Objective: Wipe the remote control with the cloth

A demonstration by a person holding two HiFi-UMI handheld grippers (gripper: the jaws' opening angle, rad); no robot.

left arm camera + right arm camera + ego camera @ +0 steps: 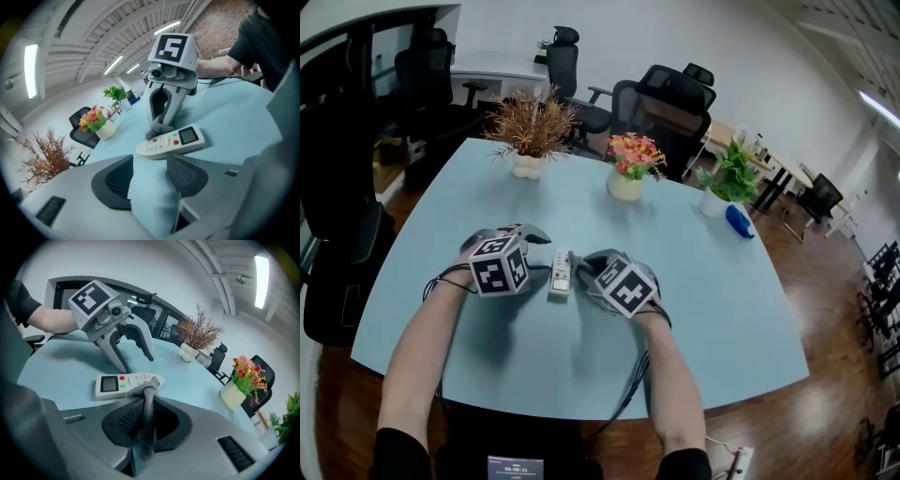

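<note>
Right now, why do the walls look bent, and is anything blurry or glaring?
Head view: the wide lens curves the table edge; even light, soft shadows. Left gripper view: dark rounded corners, ceiling light glares at left, remote control sharp. Right gripper view: same bending, bright ceiling strip upper right, cloth clear up close.

Head view looks steeply down; gripper views face each other, sharing the remote control (171, 142).

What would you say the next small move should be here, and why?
Probably ease the left gripper forward to steady the remote control: its jaws stand open just short of it, while the right gripper holds the grey cloth at its button end.
</note>
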